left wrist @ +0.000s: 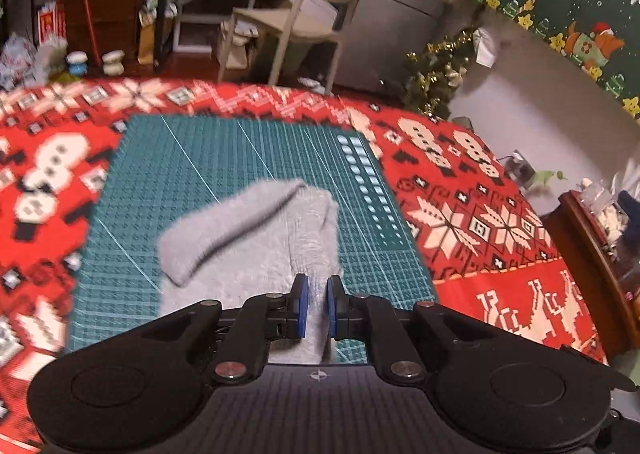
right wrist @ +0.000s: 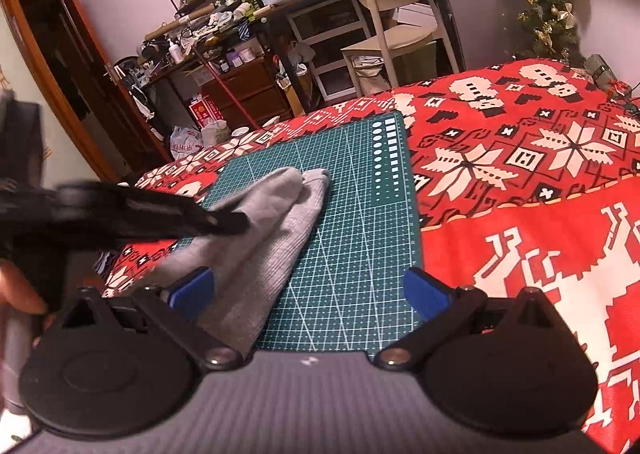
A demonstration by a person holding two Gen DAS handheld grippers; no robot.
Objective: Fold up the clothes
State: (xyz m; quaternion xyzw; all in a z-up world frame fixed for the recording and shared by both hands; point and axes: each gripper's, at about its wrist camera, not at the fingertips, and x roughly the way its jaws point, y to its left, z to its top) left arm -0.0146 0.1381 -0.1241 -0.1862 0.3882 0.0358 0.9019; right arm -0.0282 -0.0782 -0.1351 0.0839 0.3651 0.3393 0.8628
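Left gripper [left wrist: 318, 308] sits nearest the lens in the left wrist view: blue pads [left wrist: 301, 308] drawn narrow w/ only a slim gap, and a fold of the grey cloth [left wrist: 256, 238] runs up between them. Looks pinched on the fabric, though contact on both pads is partly hidden. Frame is motion-blurred.

Grey cloth lies on the green cutting mat [left wrist: 192, 173], towards the mat's 6 o'clock edge. One flap is turned over on top, running from approx 8 o'clock to 1 o'clock across the rest of the cloth.

Right gripper [right wrist: 310, 292] is spread wide; blue fingers [right wrist: 426, 292] well apart. Left-hand finger sits at the cloth's near edge, the other over bare mat; whether either touches anything, can't tell. Nothing held between them.

In the right wrist view the left gripper [right wrist: 230, 222] comes in from 9 o'clock, tip on the cloth [right wrist: 276, 238], which rises in a ridge toward it. Cloth stretches from 6 o'clock up to the mat's [right wrist: 360, 213] centre.

Mat lies on a red-and-white snowflake-pattern cover [right wrist: 520, 181] over the surface. White chair [right wrist: 394, 5] stands beyond at 12 o'clock.
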